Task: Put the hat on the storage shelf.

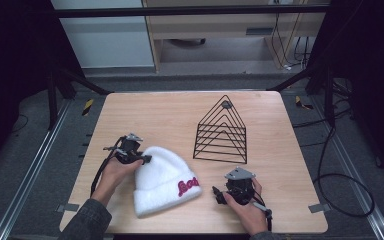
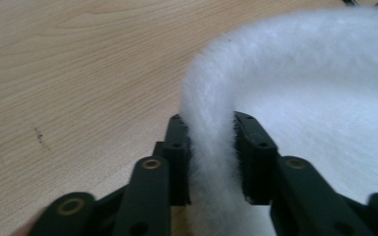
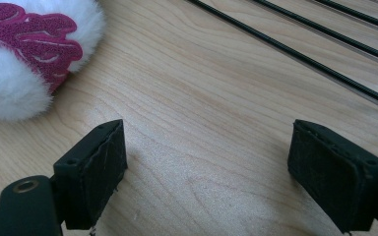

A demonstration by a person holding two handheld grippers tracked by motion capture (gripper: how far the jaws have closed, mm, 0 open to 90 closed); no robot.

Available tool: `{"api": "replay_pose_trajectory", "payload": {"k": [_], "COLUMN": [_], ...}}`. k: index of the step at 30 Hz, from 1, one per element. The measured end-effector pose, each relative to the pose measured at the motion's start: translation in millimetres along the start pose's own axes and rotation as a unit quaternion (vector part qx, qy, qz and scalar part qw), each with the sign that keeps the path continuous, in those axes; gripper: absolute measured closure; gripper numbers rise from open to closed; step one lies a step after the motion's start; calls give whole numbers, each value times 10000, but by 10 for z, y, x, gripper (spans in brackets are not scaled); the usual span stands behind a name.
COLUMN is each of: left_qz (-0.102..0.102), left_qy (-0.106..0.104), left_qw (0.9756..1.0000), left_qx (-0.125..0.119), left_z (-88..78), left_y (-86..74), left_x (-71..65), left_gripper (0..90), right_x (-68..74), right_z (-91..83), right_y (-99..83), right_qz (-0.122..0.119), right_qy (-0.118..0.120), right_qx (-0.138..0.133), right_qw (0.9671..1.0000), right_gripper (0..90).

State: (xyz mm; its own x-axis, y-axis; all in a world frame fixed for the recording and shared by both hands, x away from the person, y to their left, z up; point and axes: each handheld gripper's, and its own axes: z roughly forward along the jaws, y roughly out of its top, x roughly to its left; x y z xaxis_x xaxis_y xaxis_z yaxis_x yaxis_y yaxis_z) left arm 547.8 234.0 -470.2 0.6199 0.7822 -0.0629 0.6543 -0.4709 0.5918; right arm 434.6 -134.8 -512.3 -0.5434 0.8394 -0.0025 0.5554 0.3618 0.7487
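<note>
White fuzzy hat (image 1: 162, 177), near the table's (image 1: 180, 112) front edge, is pinched at its crown by the left gripper (image 2: 211, 147), right gripper (image 3: 206, 177) spread over bare wood, so lifting toward the wire rack (image 1: 221, 132) likely follows.

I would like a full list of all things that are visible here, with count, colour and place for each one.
beanie: one, fluffy white with a red embroidered word on the cuff, front middle of the table.
wire rack: one, black, triangular, right of centre, behind the beanie.
table: one, light wood, on a grey floor.
cables: several, black, on the floor at the right.
left hand-held gripper: one, black, jaws closed on the beanie's left edge.
right hand-held gripper: one, black, jaws open over bare wood, right of the beanie.
</note>
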Motion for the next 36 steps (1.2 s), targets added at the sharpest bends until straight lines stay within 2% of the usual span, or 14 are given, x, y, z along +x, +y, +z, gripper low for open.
{"api": "replay_pose_trajectory", "payload": {"k": [4,7,11,14,17,21,24,26,27,30,32,34,36], "left_qz": [35,61,288,506,637,824,883,994,1101,1141,1243,1388,1562], "left_qy": [8,34,85,93,89,183,150,239,379,305,332,405,475], "left_qw": [10000,10000,9989,9974,9956,9942,9932,9912,9896,9886,9870,9837,9794], "left_qx": [54,-9,-349,-510,-675,-673,-747,-842,-840,-934,-965,-1070,-1191], "left_z": [-13,-51,-275,-428,-541,-609,-681,-747,-771,-828,-896,-999,-1119], "left_y": [-5,-3,25,44,68,111,154,196,225,309,372,436,504], "left_x": [-3,-22,-159,-257,-362,-453,-511,-578,-612,-671,-711,-774,-843], "left_gripper": [791,805,813,815,816,817,817,818,818,818,819,819,819], "right_x": [0,0,0,1,1,0,0,0,0,0,0,-2,-8], "right_z": [0,0,-1,-1,-1,-1,-1,-1,-1,-1,-1,-4,-8], "right_y": [0,0,0,0,0,0,0,0,0,0,0,-2,-5], "right_qz": [1,1,2,-2,0,-1,-1,-2,-3,-2,-1,-9,-42], "right_qy": [-1,0,-2,-4,-5,-4,-4,-3,-4,-4,-1,12,25], "right_qx": [1,0,1,1,1,1,1,1,2,3,2,7,-1], "right_qw": [10000,10000,10000,10000,10000,10000,10000,10000,10000,10000,10000,10000,10000], "right_gripper": [149,149,149,149,149,149,149,149,150,150,149,150,151]}}
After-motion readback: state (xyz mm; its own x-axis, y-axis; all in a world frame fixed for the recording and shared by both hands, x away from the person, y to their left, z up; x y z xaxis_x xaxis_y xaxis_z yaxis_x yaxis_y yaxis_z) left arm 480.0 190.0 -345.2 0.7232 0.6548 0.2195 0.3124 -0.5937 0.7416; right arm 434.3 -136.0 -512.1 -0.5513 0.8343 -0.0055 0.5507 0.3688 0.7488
